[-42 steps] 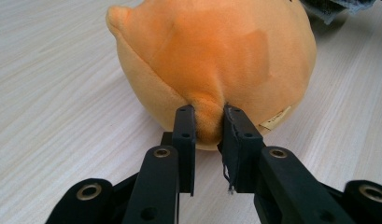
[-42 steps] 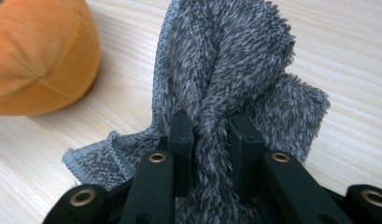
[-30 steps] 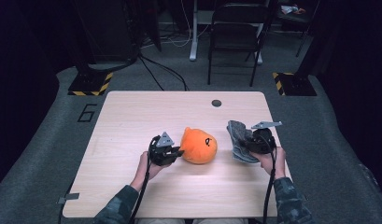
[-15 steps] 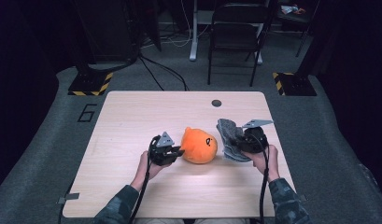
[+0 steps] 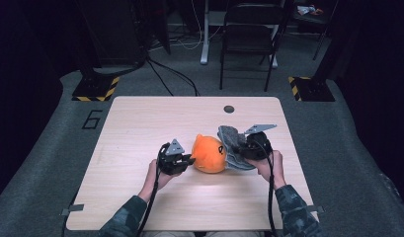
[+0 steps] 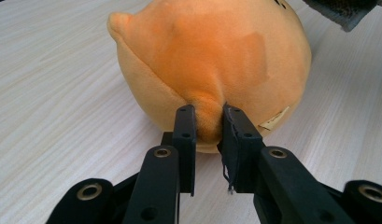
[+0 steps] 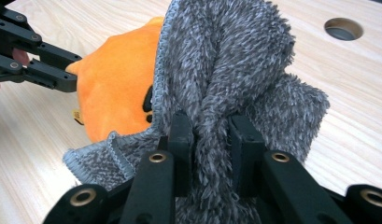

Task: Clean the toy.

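A round orange plush toy rests on the wooden table between both hands. My left gripper is shut on a pinch of the toy's fabric at its left side. My right gripper is shut on a fuzzy grey cloth, bunched between its jaws and held against the toy's right side. In the right gripper view the cloth hangs in front of the orange toy, covering part of it, and the left gripper shows beyond.
A round cable hole is set in the table near its far edge. Behind the table stand a black folding chair and floor cables. Bare tabletop extends to the left and toward the front.
My right gripper has carried the grey cloth leftward until it meets the orange toy. The left gripper and the toy have stayed where they were.
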`<state>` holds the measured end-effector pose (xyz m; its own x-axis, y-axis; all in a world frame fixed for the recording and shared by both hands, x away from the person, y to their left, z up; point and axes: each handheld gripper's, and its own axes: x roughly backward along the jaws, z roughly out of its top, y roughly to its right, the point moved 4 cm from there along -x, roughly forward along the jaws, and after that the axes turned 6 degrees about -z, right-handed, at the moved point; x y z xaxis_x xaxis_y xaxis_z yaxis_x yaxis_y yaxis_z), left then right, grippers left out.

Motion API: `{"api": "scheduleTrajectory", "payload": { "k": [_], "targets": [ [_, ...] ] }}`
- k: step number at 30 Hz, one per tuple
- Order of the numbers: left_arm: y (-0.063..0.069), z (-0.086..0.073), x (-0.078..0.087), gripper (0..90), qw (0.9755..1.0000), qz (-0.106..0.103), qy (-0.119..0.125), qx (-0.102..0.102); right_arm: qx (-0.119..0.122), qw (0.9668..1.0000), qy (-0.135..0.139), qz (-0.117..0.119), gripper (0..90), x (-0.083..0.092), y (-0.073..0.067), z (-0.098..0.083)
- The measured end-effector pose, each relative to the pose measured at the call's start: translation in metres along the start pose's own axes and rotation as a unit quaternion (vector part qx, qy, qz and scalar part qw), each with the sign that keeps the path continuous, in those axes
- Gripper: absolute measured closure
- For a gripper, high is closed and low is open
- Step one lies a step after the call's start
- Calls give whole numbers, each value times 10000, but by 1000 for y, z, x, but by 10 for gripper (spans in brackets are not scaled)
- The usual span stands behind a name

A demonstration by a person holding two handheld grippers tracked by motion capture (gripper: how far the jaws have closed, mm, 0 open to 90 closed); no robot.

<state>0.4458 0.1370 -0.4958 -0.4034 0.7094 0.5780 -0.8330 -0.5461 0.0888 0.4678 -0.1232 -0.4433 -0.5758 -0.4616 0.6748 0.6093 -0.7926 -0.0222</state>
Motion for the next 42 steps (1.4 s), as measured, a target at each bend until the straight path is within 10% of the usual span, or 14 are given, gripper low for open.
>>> {"api": "scheduleTrajectory", "payload": {
  "k": [42],
  "targets": [
    [4, 3, 0, 756, 10000, -15, 62, 1, 714, 9968, 29, 351, 734, -31, -62, 42]
  ]
}}
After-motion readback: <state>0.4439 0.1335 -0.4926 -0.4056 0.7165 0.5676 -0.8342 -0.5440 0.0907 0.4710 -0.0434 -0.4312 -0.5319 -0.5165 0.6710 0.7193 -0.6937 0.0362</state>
